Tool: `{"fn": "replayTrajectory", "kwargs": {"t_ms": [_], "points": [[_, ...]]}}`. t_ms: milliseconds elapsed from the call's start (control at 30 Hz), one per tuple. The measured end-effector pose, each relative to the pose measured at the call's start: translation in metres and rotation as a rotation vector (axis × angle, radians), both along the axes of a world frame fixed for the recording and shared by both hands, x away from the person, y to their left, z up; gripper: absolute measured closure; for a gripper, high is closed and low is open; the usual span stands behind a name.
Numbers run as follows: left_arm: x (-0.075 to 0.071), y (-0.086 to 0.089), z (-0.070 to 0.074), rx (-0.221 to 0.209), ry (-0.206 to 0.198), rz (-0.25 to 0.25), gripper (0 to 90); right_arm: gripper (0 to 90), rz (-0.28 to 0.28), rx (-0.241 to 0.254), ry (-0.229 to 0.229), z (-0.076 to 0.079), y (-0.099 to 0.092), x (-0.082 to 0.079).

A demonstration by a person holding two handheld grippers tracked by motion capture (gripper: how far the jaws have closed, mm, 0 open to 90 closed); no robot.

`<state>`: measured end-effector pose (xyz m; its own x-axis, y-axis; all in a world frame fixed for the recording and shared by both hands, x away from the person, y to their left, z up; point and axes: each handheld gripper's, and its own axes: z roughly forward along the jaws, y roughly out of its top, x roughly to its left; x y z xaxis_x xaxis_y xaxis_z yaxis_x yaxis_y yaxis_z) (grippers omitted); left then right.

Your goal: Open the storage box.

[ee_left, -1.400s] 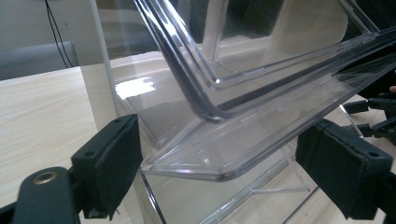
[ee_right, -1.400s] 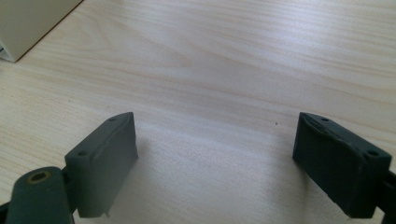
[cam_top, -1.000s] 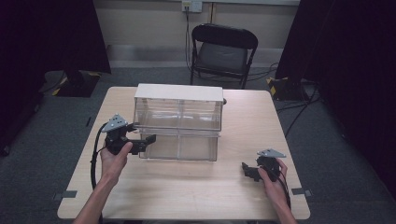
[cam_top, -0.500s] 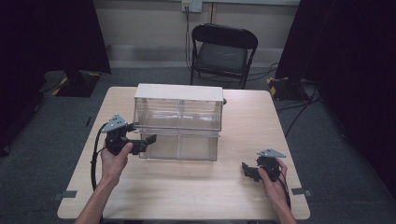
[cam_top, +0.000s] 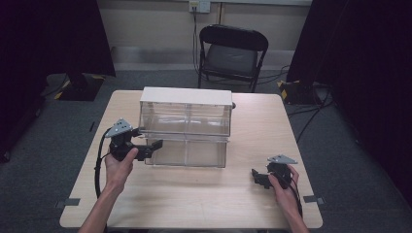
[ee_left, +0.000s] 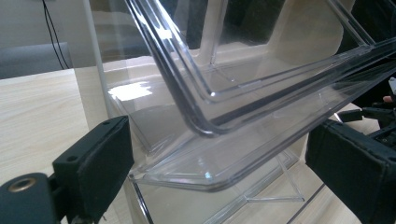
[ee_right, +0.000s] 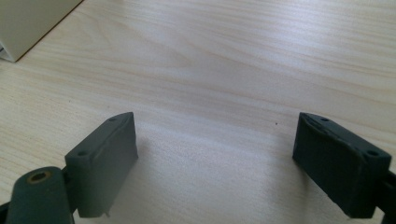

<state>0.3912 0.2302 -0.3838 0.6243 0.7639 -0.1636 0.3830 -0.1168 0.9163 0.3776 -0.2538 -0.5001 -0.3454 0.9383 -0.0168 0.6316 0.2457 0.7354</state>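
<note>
Jaws on my left tool (cam_top: 154, 145) have just been opening, and now they are standing wide with the front lip of the lower drawer (ee_left: 233, 154) between them but not pinched; neither pad is pressing on the clear plastic. Nothing else is shifting: both hands are sitting where they were a second ago. I am reading this as a release, so the pull on that drawer looks finished, or I am about to re-grip.

The drawer cabinet (cam_top: 184, 128) is standing at the middle of the bench (cam_top: 204, 204), and in the left gripper view its lower drawer is sticking out a little toward me.

My right tool (cam_top: 256, 175) is resting well apart, near the front right of the bench, jaws spread wide over bare wood and holding nothing.

Counting up: one cabinet, two clear drawers stacked in it, two tools, one bench, and one folding chair (cam_top: 232, 53) behind it.
</note>
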Motion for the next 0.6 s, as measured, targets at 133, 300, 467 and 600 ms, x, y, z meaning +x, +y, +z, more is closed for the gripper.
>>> {"fn": "replayTrajectory", "kwargs": {"t_ms": [133,300,467,600], "points": [[0.0,-0.0001,0.0,-0.001,0.0,0.0,7.4,13.0,-0.002,-0.001,0.0,0.0,0.0001,0.0],[0.0,-0.0004,0.0001,0.002,-0.003,0.003,7.3,13.0,-0.002,-0.001,0.0,0.0,0.0001,0.0001],[-0.0001,-0.0004,0.0,0.002,-0.003,0.003,7.3,13.0,-0.002,0.0,0.0,0.0,0.0001,0.0001],[0.0,-0.0004,0.0,0.002,-0.004,0.003,7.3,13.0,-0.002,-0.001,0.0,-0.0001,0.0001,0.0001]]}}
